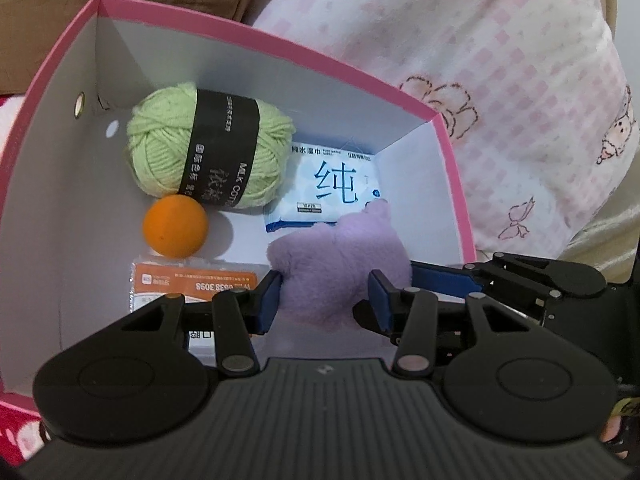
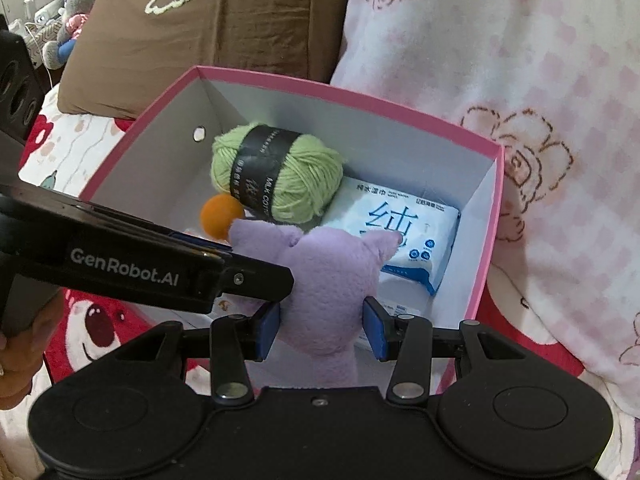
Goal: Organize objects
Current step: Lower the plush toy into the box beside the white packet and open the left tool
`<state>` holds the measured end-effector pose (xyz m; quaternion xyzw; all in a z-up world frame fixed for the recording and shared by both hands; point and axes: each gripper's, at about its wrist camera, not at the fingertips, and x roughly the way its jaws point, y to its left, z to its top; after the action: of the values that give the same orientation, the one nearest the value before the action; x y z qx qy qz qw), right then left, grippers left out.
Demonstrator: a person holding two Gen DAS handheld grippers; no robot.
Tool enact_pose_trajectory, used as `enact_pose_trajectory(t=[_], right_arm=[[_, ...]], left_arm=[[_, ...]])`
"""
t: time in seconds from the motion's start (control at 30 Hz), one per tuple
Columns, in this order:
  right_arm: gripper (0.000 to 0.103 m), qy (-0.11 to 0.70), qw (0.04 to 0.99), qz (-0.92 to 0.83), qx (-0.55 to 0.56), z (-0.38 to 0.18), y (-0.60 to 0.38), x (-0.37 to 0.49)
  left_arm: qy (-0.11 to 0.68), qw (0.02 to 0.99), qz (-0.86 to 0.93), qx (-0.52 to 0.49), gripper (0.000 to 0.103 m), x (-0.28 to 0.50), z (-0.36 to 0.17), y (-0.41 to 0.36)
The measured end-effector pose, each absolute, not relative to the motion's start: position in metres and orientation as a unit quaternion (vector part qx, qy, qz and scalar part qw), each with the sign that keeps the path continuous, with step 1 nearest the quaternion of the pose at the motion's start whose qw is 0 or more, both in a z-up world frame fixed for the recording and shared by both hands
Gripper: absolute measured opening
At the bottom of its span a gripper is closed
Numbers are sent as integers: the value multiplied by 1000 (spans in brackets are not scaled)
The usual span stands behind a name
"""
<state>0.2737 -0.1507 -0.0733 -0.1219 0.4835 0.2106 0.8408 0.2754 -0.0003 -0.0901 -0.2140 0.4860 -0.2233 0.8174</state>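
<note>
A purple plush toy [image 1: 340, 260] hangs inside the pink-rimmed white box [image 1: 280, 40], low over its floor. My left gripper [image 1: 325, 300] is shut on its lower part, blue pads pressing both sides. My right gripper [image 2: 322, 330] is shut on the same plush toy [image 2: 328, 280] at its narrow body, ears pointing away. In the box [image 2: 340, 94] lie a green yarn ball [image 1: 160, 148], an orange ball [image 1: 176, 226], a white-blue wipes pack [image 1: 332, 184] and an orange-labelled packet [image 1: 192, 284], partly hidden by my left fingers.
A brown pillow [image 2: 208, 20] lies behind the box and a pink-white fleece blanket [image 2: 520, 80] to its right. Red bear-print bedding [image 2: 92, 320] surrounds the box. A hand [image 2: 16, 360] shows at the left edge. Stuffed toys [image 2: 72, 12] sit far back left.
</note>
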Motion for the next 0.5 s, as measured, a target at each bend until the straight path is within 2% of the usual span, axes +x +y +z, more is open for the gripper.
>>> enact_pose_trajectory(t=[0.5], right_arm=[[47,499,827,219,-138,-84,-155,277]], left_arm=[[500,814,-220,-200,45,276,-102,-2]])
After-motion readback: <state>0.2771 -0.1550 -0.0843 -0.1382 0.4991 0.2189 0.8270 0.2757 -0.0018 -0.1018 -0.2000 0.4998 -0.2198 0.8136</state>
